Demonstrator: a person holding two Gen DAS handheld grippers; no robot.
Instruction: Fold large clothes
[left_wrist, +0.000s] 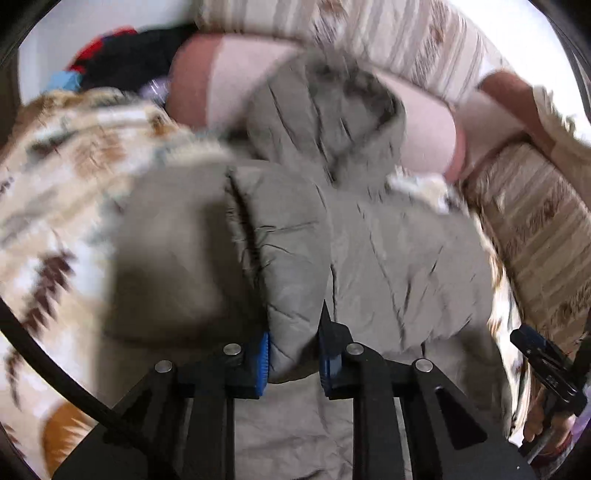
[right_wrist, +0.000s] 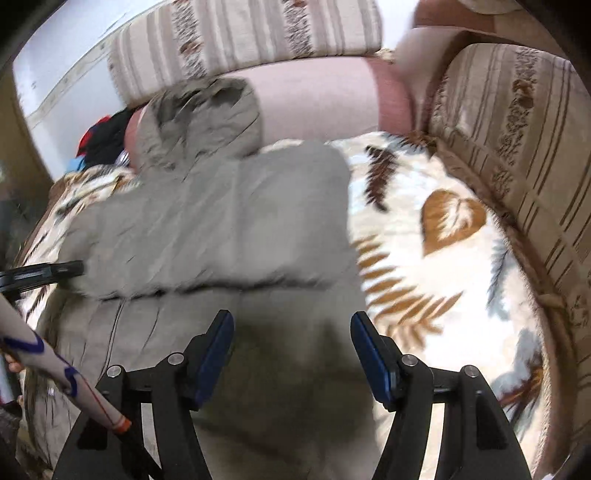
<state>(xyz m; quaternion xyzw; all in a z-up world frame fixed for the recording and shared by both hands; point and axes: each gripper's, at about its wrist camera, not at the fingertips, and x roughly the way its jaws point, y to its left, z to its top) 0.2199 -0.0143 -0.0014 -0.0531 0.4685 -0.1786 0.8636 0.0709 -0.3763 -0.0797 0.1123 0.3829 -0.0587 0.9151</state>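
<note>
A grey-khaki puffer jacket (left_wrist: 388, 251) lies spread on a leaf-patterned blanket (left_wrist: 55, 177), its fur-trimmed hood (left_wrist: 332, 103) at the far end. My left gripper (left_wrist: 295, 363) is shut on a padded fold of the jacket's sleeve (left_wrist: 288, 295), which bulges up between the blue pads. In the right wrist view the jacket (right_wrist: 221, 229) lies folded across itself. My right gripper (right_wrist: 295, 354) hovers open over its near part, with nothing pinched between the fingers. The right gripper also shows at the edge of the left view (left_wrist: 543, 365). The left gripper (right_wrist: 40, 273) peeks in beside the jacket.
Striped sofa cushions (right_wrist: 240, 33) line the back and the right side (right_wrist: 517, 155). A pink bolster (right_wrist: 314, 103) lies behind the hood. A heap of dark and red clothes (left_wrist: 122, 55) sits at the far left. A person's patterned sleeve (right_wrist: 37, 347) crosses the lower left. Bare blanket (right_wrist: 443, 258) lies right of the jacket.
</note>
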